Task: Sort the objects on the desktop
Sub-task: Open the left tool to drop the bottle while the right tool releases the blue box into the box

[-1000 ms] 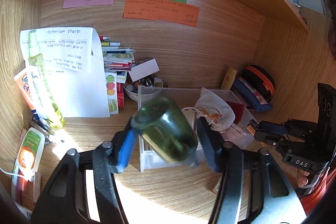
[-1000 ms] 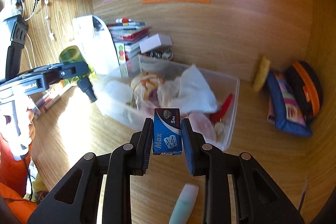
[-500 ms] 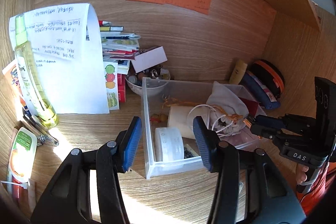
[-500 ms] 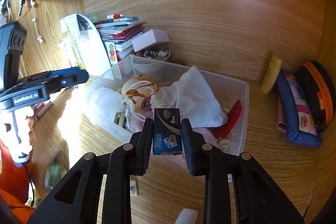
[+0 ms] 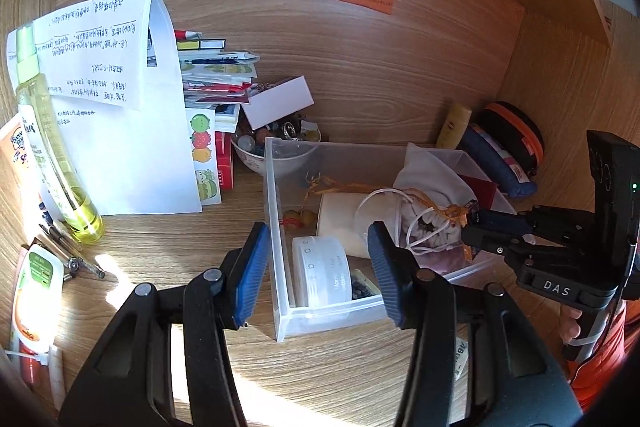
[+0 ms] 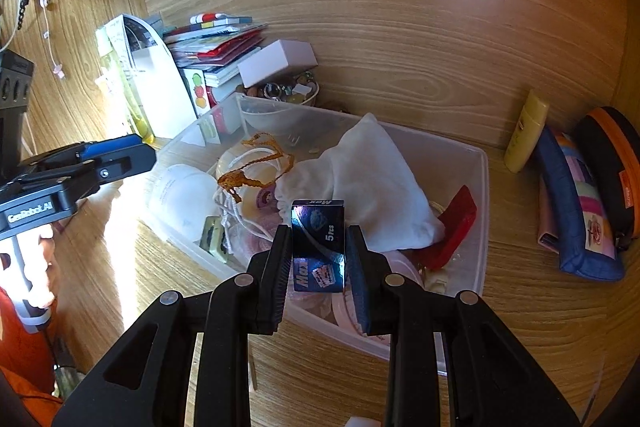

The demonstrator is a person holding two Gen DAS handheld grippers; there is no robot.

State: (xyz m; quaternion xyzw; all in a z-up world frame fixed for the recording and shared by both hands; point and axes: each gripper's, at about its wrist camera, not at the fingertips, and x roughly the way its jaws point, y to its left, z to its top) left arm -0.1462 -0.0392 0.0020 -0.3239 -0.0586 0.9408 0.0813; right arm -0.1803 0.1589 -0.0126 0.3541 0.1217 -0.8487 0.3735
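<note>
A clear plastic bin [image 5: 320,319] stands on the wooden desk, holding a white drawstring pouch [image 6: 360,171], a white round container [image 5: 322,271], a red item [image 6: 456,227] and other small things. My left gripper [image 5: 318,229] is open and empty, hovering over the bin's near left corner; it also shows in the right wrist view as the left gripper [image 6: 112,155]. My right gripper [image 6: 318,231] is shut on a small blue "Max" box [image 6: 318,247], held above the bin's front rim [image 6: 484,207]. The right gripper [image 5: 492,223] reaches in from the bin's right side.
A yellow-green spray bottle [image 5: 44,131], a curled paper sheet [image 5: 120,147], stacked books [image 5: 216,75] and a bowl of trinkets [image 5: 276,143] crowd the back left. Pens [image 5: 68,251] lie at left. A yellow tube [image 6: 524,131], a blue pencil case [image 6: 576,203] and an orange-black case [image 6: 612,163] sit right.
A green bottle held in my left gripper a second ago is gone from between its fingers. Both grippers have come closer to the bin. The right still grips the blue box.
</note>
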